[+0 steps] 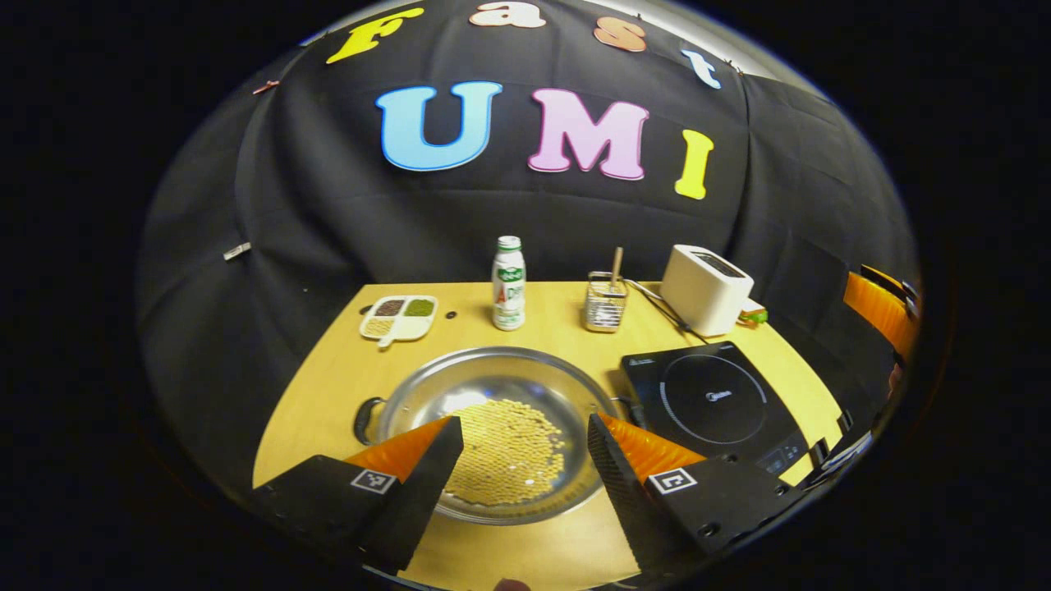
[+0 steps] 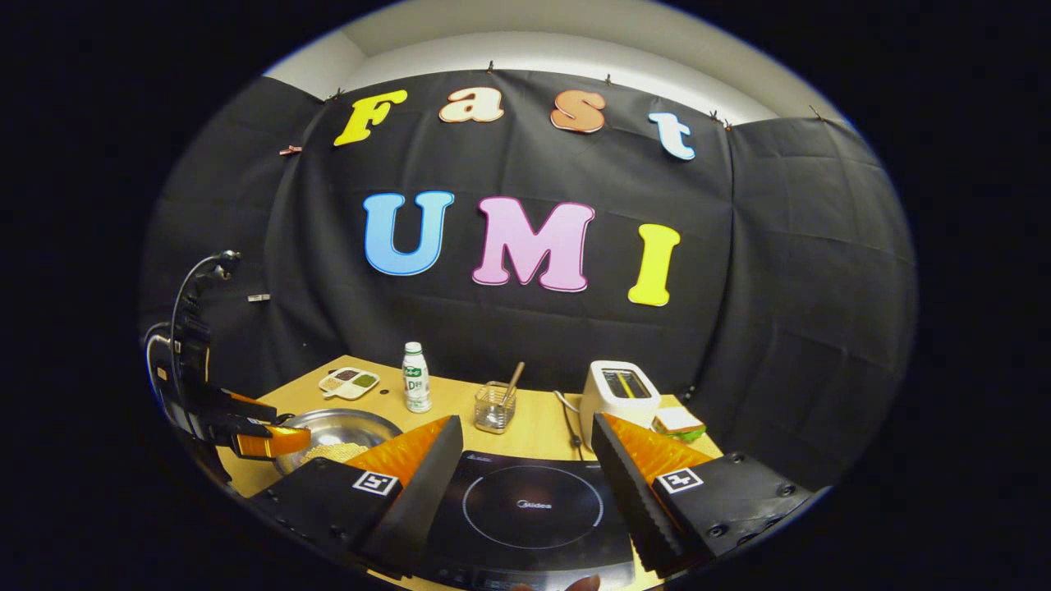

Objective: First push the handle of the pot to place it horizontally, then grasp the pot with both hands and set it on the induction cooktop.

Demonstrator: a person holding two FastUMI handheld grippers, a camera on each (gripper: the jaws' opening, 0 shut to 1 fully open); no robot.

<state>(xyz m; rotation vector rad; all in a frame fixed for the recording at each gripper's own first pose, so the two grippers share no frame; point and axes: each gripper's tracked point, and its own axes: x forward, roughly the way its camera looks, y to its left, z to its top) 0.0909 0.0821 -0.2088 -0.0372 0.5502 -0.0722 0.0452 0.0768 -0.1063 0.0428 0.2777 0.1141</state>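
A wide steel pot (image 1: 493,377) holding yellow beans (image 1: 509,455) sits on the wooden table, with one black handle (image 1: 366,419) at its left and the other against the black induction cooktop (image 1: 714,402) on its right. My left gripper (image 1: 523,423) hovers open over the pot's near side, nothing between its fingers. In the right gripper view my right gripper (image 2: 525,423) is open above the cooktop (image 2: 534,505). There the pot (image 2: 337,431) lies to the left, with the left gripper (image 2: 263,443) at its near rim.
Along the back of the table (image 1: 328,369) stand a divided dish of grains (image 1: 398,318), a white bottle (image 1: 509,283), a wire holder with a wooden stick (image 1: 606,302), a white toaster (image 1: 704,289) with its cable, and a sandwich (image 2: 677,423).
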